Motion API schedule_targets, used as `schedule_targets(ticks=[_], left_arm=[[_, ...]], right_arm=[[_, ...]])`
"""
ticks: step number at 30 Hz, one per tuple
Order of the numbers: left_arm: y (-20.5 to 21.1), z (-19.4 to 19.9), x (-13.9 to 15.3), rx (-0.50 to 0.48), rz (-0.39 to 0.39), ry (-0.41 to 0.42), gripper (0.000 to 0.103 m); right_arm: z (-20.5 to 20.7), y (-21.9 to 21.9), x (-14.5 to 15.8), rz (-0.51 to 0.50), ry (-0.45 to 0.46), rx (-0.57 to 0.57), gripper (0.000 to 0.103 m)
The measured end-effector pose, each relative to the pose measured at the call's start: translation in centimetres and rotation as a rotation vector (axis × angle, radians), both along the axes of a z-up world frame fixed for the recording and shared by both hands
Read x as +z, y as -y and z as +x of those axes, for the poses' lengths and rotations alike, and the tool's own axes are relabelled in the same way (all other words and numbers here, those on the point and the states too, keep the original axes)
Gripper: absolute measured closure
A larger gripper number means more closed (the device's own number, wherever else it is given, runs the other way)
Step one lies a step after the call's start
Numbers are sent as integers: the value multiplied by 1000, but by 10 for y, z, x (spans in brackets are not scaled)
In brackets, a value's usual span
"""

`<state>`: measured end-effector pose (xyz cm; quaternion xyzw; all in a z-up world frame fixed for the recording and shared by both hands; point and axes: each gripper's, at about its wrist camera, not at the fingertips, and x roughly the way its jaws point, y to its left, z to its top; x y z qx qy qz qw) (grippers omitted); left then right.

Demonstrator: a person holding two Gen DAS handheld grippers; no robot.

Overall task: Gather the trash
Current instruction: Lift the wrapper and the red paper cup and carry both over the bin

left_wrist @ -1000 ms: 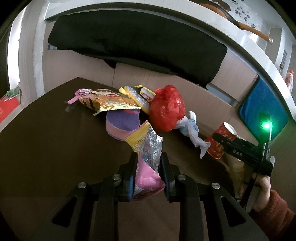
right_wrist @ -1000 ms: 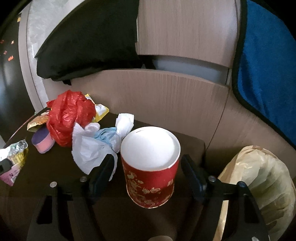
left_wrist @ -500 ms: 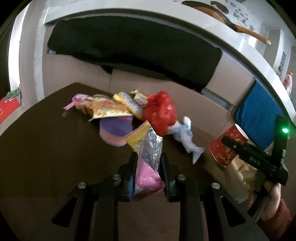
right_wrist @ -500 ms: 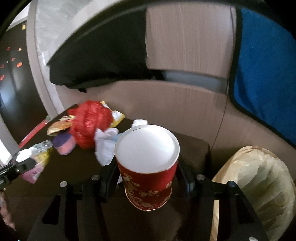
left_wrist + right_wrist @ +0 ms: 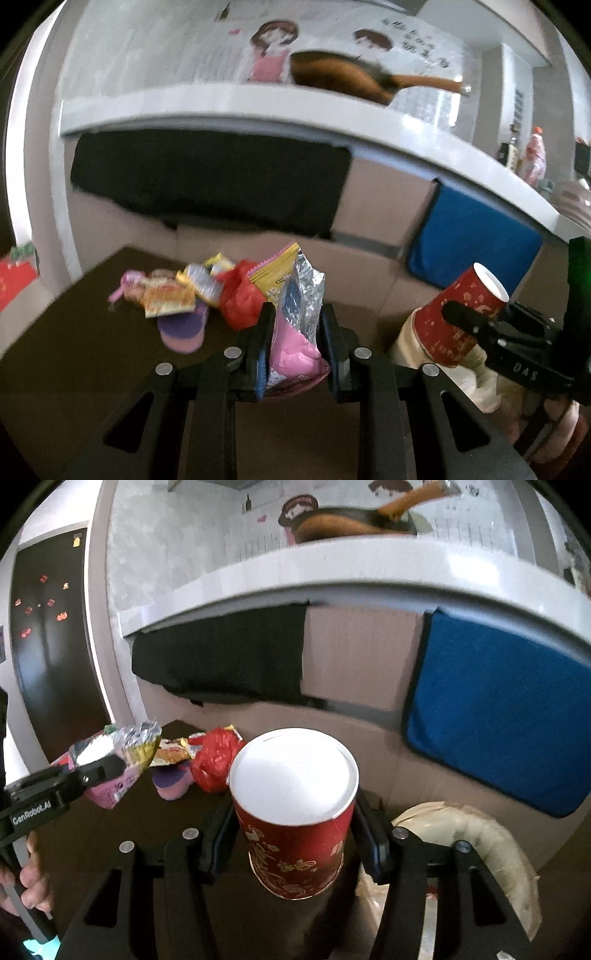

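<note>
Change since a second before: both grippers had risen off the table; the cup, then standing between spread fingers, was now lifted and clamped.
Left gripper (image 5: 295, 343): closed on a wrapper (image 5: 295, 306), held upright above the table (image 5: 92, 350).
Right gripper (image 5: 293, 836): fingers pressed on both sides of the cup (image 5: 293, 812), held off the table beside the bag (image 5: 480, 834).
Remaining trash: pile (image 5: 192, 295) of packets, a red plastic wad and a purple-pink disc lay at the table's far side.
Risk, cup: thin paper wall would likely buckle under a hard squeeze, or slip through if tilted over the bag.
Risk, wrapper: slick foil, pinched low, could slide out or flop aside and miss the bag's mouth.
Risk, bag: its soft rim might fold shut when trash landed on it.
Materials: cup was red printed paper, white inside, tapered; wrapper was crinkled silver foil with pink and yellow print; bag was pale, thin, wrinkled plastic.
</note>
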<state>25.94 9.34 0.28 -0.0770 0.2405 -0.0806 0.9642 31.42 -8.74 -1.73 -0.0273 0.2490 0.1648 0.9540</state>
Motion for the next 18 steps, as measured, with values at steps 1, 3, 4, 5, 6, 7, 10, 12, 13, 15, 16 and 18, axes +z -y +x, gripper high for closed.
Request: schedule_targets(ticks=[1, 3, 4, 5, 6, 7, 10, 12, 13, 15, 16, 18], left_arm=[[8, -4, 8, -5, 10, 20, 78], [20, -10, 19, -14, 27, 53, 78], [25, -13, 23, -19, 34, 67, 78], [31, -16, 28, -22, 42, 83, 78], [38, -19, 33, -27, 51, 99, 78], [45, -22, 39, -35, 58, 115, 78], [64, -30, 53, -57, 68, 152, 78], [77, -36, 61, -75, 73, 173, 78], [83, -38, 64, -82, 76, 179, 78], [96, -41, 69, -101, 85, 190, 78], [103, -43, 72, -113, 91, 197, 78], [117, -47, 77, -135, 100, 212, 78]], right_arm=[[-5, 3, 5, -3, 14, -2, 50], [-15, 10, 14, -6, 39, -8, 50], [-21, 15, 21, -6, 57, -15, 50], [-26, 18, 25, -5, 70, -20, 50], [-30, 23, 30, -3, 83, -26, 50], [-35, 28, 35, -3, 94, -32, 50], [-48, 44, 50, -3, 132, -59, 50], [-57, 54, 58, -5, 154, -78, 50], [-63, 60, 63, -5, 165, -87, 50], [-69, 69, 69, -6, 183, -103, 50], [-75, 77, 74, -5, 197, -115, 50], [-83, 88, 79, -7, 212, -135, 50]])
